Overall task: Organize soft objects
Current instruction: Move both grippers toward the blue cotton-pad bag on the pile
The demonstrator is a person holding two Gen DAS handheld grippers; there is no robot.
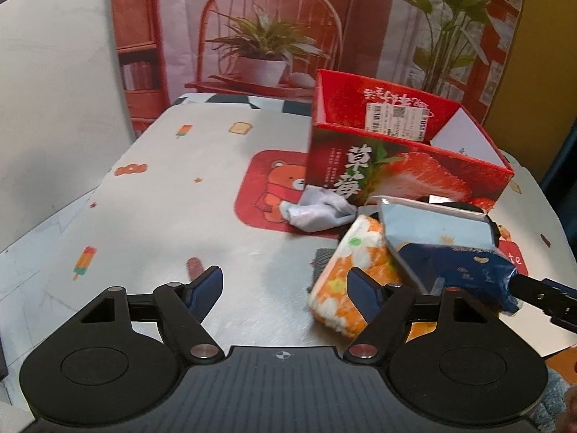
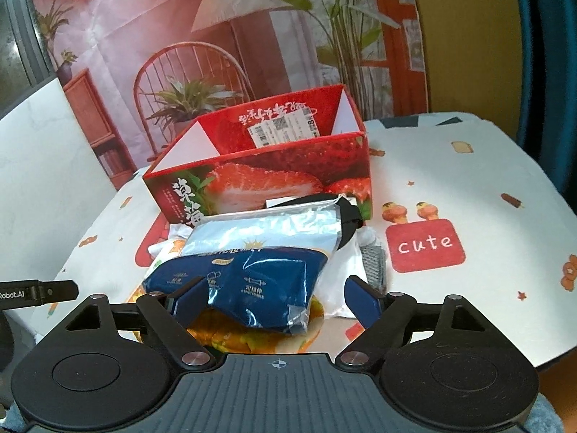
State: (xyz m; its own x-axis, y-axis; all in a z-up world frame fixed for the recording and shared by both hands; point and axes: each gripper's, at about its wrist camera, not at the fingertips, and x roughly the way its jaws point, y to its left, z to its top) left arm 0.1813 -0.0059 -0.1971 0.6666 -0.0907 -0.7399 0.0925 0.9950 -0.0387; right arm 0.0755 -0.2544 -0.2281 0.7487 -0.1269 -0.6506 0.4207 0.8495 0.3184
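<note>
**Soft things still piled outside the box**

Left wrist view: the left tool (image 1: pixel 285 290) stands wide and empty over the tabletop (image 1: pixel 162 216). The orange floral cloth (image 1: pixel 346 270) lies just right of it, a white sock (image 1: pixel 317 213) ahead, against the red strawberry box (image 1: pixel 396 169).

Right wrist view: the right tool (image 2: pixel 277 297) is wide, its fingers flanking the blue plastic pack (image 2: pixel 252 274), unpressed. The box interior is mostly hidden; nothing seems stowed.
</note>
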